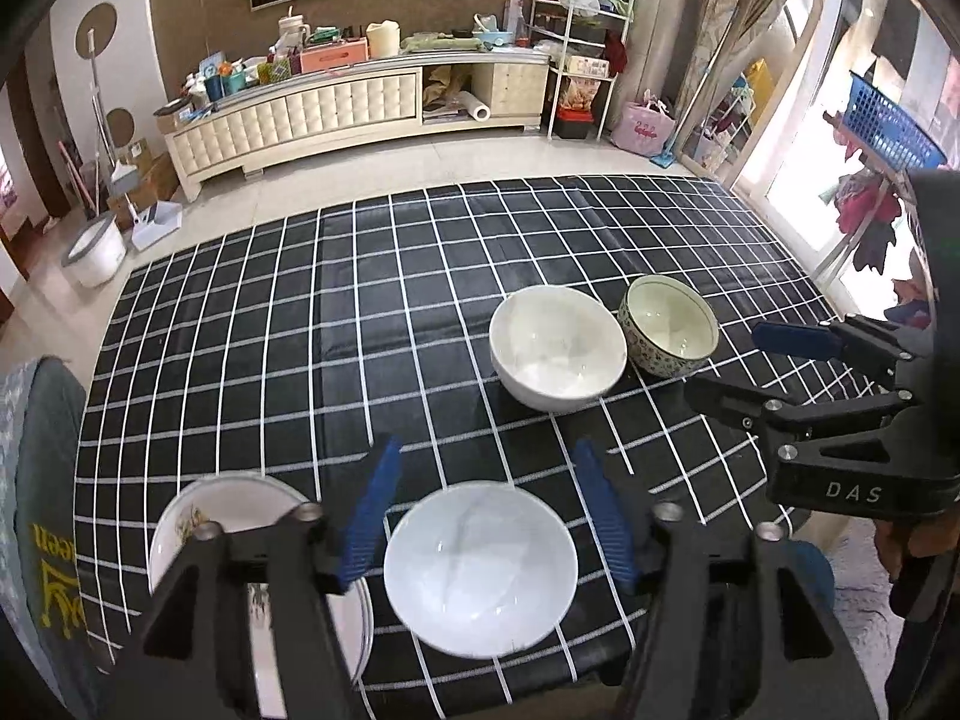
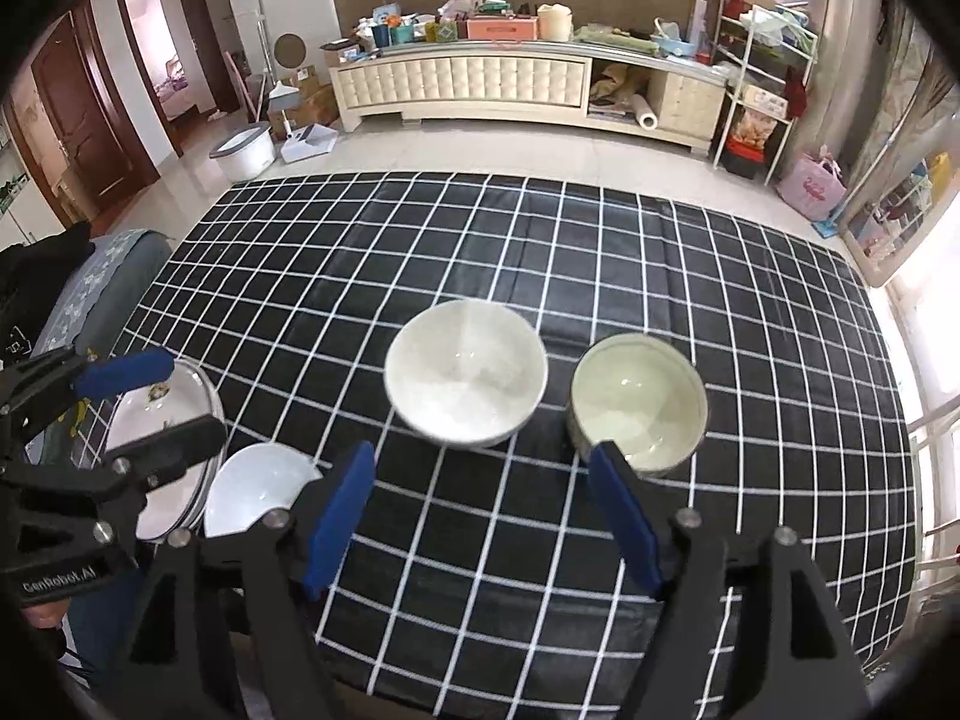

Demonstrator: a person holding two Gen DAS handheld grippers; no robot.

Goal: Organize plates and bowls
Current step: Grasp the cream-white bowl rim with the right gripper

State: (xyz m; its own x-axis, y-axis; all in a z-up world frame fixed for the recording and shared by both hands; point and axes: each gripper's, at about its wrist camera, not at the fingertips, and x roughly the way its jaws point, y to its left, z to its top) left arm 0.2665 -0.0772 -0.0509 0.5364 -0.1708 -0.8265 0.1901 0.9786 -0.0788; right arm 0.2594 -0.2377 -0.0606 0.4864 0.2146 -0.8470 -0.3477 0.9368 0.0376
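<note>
Left wrist: the left hand-held gripper (image 1: 483, 516) is held spread and empty above a white bowl (image 1: 480, 567) at the surface's (image 1: 300, 324) near edge — plates (image 1: 240, 516) lie beside it.

Right wrist: the right hand-held gripper (image 2: 480, 516) is spread, empty — a white bowl (image 2: 465, 372) and a patterned bowl (image 2: 639, 402) are seen mid-surface.

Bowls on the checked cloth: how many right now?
3: white bowl near edge beside stacked plates, white bowl mid-table, patterned bowl touching it. Nothing seems hidden.

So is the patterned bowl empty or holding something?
Empty: the patterned bowl stands upright, its pale inside bare in both views.
</note>
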